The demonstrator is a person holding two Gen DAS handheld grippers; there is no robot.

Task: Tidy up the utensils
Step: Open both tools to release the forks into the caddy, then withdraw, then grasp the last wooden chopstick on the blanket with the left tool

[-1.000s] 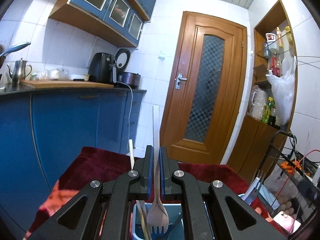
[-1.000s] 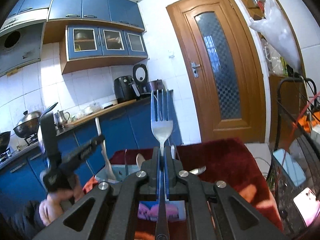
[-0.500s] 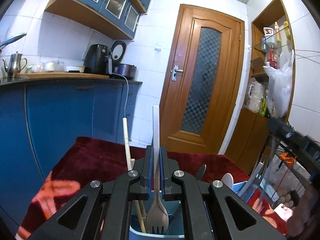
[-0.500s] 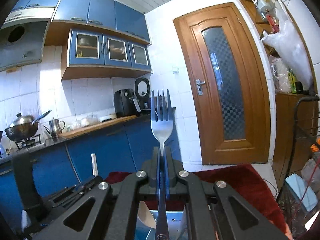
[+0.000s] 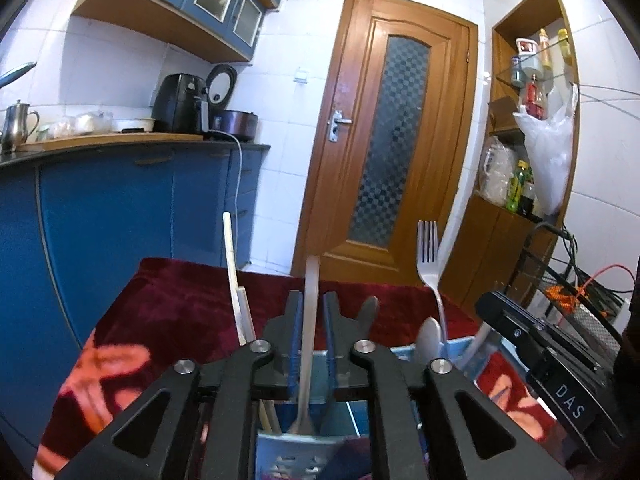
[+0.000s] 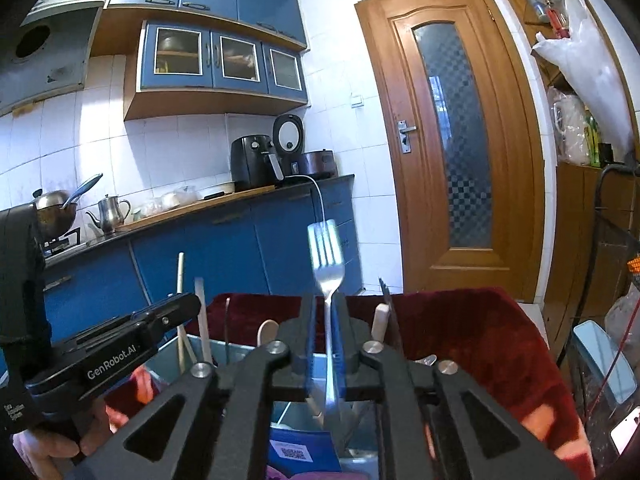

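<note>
My left gripper point(image 5: 311, 308) stands just over a blue utensil holder point(image 5: 376, 412), its jaws slightly parted around the handle of a beige plastic fork point(image 5: 309, 328) whose tines rest down inside. My right gripper point(image 6: 326, 312) is just over the same holder point(image 6: 296, 412), its jaws slightly parted around a steel fork point(image 6: 327, 276) standing tines up and blurred; that fork also shows in the left wrist view point(image 5: 429, 256). Chopsticks point(image 5: 234, 276), a spoon point(image 6: 267, 330) and a knife point(image 6: 386, 312) stand in the holder.
The holder sits on a table under a dark red cloth point(image 5: 180, 312). Blue cabinets point(image 5: 100, 216) and a counter with appliances stand left. A wooden door point(image 5: 396, 152) is behind. A wire rack point(image 5: 568, 292) with cables stands right.
Both grippers have come down to the holder. The beige fork and the steel fork now sit lower in it, and both pairs of jaws have parted slightly.
</note>
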